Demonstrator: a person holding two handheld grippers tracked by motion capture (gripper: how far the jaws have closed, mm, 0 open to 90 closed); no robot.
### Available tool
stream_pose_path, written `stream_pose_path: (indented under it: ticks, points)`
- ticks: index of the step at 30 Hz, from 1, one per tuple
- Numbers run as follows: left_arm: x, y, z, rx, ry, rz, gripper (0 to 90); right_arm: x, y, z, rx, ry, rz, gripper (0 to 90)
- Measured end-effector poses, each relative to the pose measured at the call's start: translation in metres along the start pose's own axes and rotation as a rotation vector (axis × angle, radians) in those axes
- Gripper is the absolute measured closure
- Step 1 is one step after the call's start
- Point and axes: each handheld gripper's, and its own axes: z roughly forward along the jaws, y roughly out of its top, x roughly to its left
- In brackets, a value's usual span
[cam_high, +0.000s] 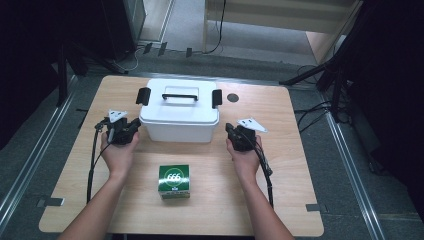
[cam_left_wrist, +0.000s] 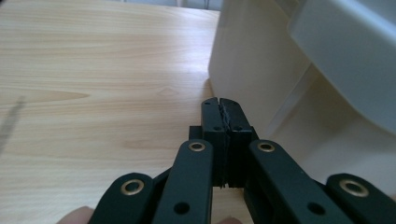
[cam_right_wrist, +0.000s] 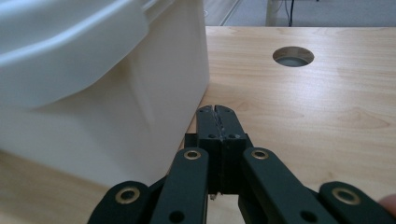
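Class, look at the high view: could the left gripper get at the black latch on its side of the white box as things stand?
Probably yes: the left gripper, jaws shut, sits beside the white box, with nothing between it and the black latch.

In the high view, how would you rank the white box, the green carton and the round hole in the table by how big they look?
1. white lidded box, largest by far
2. green carton
3. round hole in the table, smallest

The hole lies farthest from the camera, which shrinks it a little.
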Motion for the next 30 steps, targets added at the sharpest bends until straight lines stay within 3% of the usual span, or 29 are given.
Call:
stream_pose_path:
  ticks: [4,9,10,13,18,26,30]
  points:
    - [-0.006,0.002,0.011,0.016,-0.006,0.001,90.0,-0.001,0.005,0.013,-0.004,-0.005,-0.009,90.0]
    - [-0.012,0.000,0.019,0.023,-0.046,0.012,90.0,0.009,0.005,0.029,0.009,0.027,0.000,90.0]
    - [-0.014,-0.001,0.018,0.029,-0.046,0.016,90.0,0.010,0.005,0.029,0.006,0.005,0.008,90.0]
    - [-0.016,-0.003,0.014,0.033,-0.051,0.010,90.0,0.007,0.002,0.026,0.005,0.024,0.032,90.0]
    - [-0.018,-0.009,0.007,0.033,-0.059,0.014,90.0,0.009,-0.003,0.017,0.003,0.026,0.034,90.0]
    - [-0.019,-0.025,-0.019,0.036,-0.048,0.015,90.0,0.023,-0.019,-0.005,-0.010,0.029,0.017,90.0]
    - [-0.019,-0.025,-0.027,0.034,-0.034,0.026,90.0,0.024,-0.023,-0.010,-0.019,0.034,0.041,90.0]
